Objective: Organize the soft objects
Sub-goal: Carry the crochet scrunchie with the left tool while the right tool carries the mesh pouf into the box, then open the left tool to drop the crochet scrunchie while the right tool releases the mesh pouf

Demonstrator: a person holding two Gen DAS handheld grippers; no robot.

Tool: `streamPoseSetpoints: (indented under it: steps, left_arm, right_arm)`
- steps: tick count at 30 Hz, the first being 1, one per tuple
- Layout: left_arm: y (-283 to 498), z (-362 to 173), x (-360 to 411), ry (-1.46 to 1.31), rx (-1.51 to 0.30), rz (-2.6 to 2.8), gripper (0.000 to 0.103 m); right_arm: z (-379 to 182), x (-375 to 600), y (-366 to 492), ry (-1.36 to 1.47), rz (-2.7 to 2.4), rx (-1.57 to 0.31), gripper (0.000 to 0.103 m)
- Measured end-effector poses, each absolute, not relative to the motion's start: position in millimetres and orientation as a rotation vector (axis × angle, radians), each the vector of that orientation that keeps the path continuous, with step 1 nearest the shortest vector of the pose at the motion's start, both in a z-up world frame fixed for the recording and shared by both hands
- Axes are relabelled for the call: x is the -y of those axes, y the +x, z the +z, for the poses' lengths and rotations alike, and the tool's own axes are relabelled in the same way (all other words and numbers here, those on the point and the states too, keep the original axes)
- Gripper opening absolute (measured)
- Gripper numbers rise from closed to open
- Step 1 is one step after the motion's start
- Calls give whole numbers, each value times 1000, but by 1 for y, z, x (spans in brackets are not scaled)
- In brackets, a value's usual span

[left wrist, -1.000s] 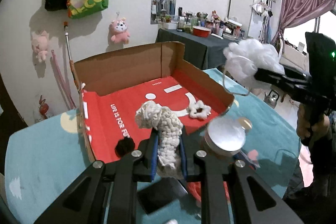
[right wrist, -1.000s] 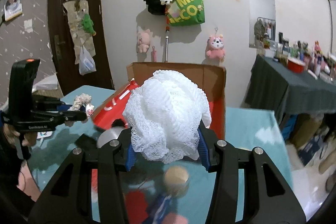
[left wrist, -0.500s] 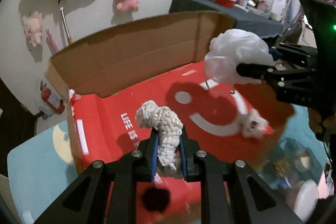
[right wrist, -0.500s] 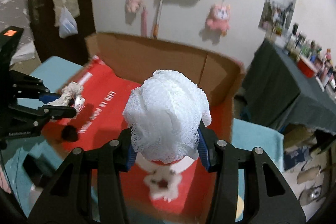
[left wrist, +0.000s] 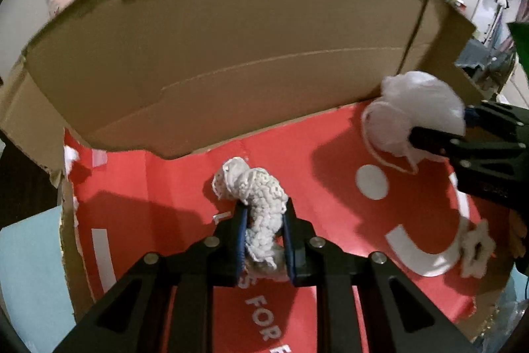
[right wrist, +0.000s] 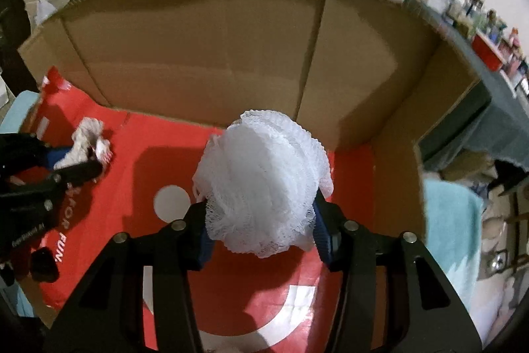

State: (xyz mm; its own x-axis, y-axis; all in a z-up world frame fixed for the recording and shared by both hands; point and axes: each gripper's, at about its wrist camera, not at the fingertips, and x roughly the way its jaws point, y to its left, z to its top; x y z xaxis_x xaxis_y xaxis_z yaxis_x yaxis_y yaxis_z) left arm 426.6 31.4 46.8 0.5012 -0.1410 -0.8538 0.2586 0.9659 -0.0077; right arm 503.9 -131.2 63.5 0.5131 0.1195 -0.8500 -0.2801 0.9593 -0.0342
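My left gripper point(left wrist: 264, 237) is shut on a cream knitted piece point(left wrist: 259, 197) and holds it low over the red floor of the open cardboard box point(left wrist: 231, 48). My right gripper point(right wrist: 263, 234) is shut on a white mesh bath pouf point(right wrist: 264, 187) and holds it inside the box near the back right corner. The pouf also shows in the left wrist view point(left wrist: 420, 114). The knitted piece shows in the right wrist view point(right wrist: 87, 141), at the far left.
A small white knitted flower point(left wrist: 476, 248) lies on the box floor at the right. A dark round object point(right wrist: 44, 263) lies on the box floor at the front left. Tall cardboard walls point(right wrist: 231, 48) stand behind. A teal cloth point(right wrist: 453, 220) covers the table.
Both grippers have moved forward and down into the box with their loads. The box walls now fill both views.
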Motion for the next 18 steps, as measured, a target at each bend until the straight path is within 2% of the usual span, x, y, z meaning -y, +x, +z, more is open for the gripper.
streamPoseSetpoints:
  steps: [6,14,18]
  left_arm:
    - [423,46,-36,131,-1027,-220,25]
    - [420,49,-32,130,-1024,-205,46]
    - [405,60,-33,114,-1003,-197,52]
  right_arm:
    - [62,133,501,-199,247,-992,54]
    - [60,132,500,-222,240,-995,64]
    - [62,131,497,-231,245,-985,69]
